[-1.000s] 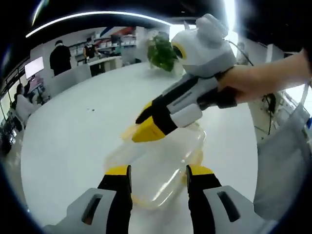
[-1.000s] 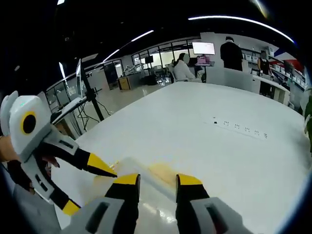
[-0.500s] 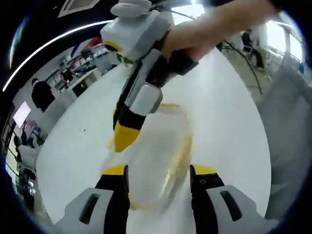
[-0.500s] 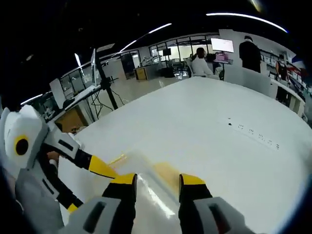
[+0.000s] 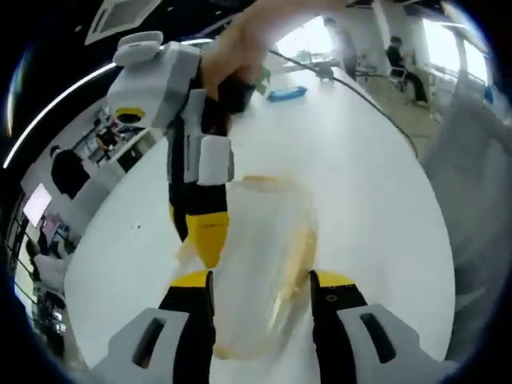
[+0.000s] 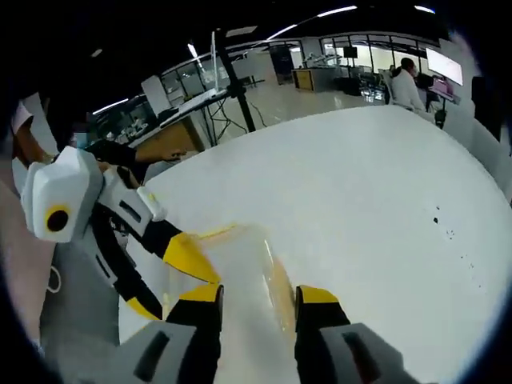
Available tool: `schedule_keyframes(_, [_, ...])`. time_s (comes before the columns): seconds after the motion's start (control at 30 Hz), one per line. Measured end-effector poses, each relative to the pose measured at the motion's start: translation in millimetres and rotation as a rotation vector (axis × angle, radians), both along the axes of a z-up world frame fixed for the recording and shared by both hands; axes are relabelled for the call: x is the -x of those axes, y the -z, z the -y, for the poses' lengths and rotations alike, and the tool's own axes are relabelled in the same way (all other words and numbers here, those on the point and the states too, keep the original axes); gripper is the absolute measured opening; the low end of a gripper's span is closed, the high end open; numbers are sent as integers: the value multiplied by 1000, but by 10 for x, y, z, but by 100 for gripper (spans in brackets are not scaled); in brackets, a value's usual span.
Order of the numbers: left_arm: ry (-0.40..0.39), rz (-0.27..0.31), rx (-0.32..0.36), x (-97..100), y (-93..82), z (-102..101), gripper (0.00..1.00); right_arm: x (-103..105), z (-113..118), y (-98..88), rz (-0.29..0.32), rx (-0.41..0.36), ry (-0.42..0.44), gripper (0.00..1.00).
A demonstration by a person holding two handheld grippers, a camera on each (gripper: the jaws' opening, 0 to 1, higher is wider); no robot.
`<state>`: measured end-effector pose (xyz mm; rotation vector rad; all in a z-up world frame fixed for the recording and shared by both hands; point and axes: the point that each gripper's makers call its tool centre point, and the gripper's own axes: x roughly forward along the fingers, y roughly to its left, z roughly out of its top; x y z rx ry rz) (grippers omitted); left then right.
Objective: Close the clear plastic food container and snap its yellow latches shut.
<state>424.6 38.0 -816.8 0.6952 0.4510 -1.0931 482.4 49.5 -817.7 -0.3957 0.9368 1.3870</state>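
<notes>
Left gripper (image 5: 260, 282): black jaws with yellow tips on grey bases with dark slots; right gripper (image 5: 200, 232), upper left: white-grey housing, yellow ring, black jaws, yellow tips; bare hand (image 5: 240, 40) at top.

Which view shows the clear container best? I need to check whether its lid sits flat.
The left gripper view: the clear container lies lengthwise between the left tongs, most of its outline visible. In the right gripper view, the container is partly cut off behind the right tongs.
</notes>
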Motion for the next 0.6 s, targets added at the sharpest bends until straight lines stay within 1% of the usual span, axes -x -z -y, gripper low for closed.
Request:
schedule_keyframes(0.03, [4,1,0,-1,0,2,45,-3,5,2,2,15,-32,35])
schedule_keyframes(0.07, [8,-4,5,0,-2,9,45,0,19,14,-16,40,-61,35])
schedule_keyframes(0.13, [16,-17,14,5,-6,22,44,17,34,36,-75,68,-59,36])
schedule_keyframes(0.17, [16,-18,10,7,-6,24,44,-2,17,50,-94,66,-60,36])
schedule_keyframes(0.23, [15,-22,-2,-3,-2,30,43,-13,15,56,-101,69,-76,35])
schedule_keyframes(0.37, [18,-26,-16,-3,12,29,42,16,9,61,-129,109,-98,34])
schedule_keyframes(0.47, [31,-18,-36,-2,24,38,42,16,5,87,-173,141,-125,34])
schedule_keyframes(0.5, [34,-17,-39,-5,32,54,42,18,1,90,-177,149,-133,34])
schedule_keyframes(0.53, [34,-15,-44,-11,28,49,42,39,28,90,-189,168,-157,33])
schedule_keyframes(0.6, [26,-22,-40,-10,27,42,42,15,11,103,-204,164,-144,33])
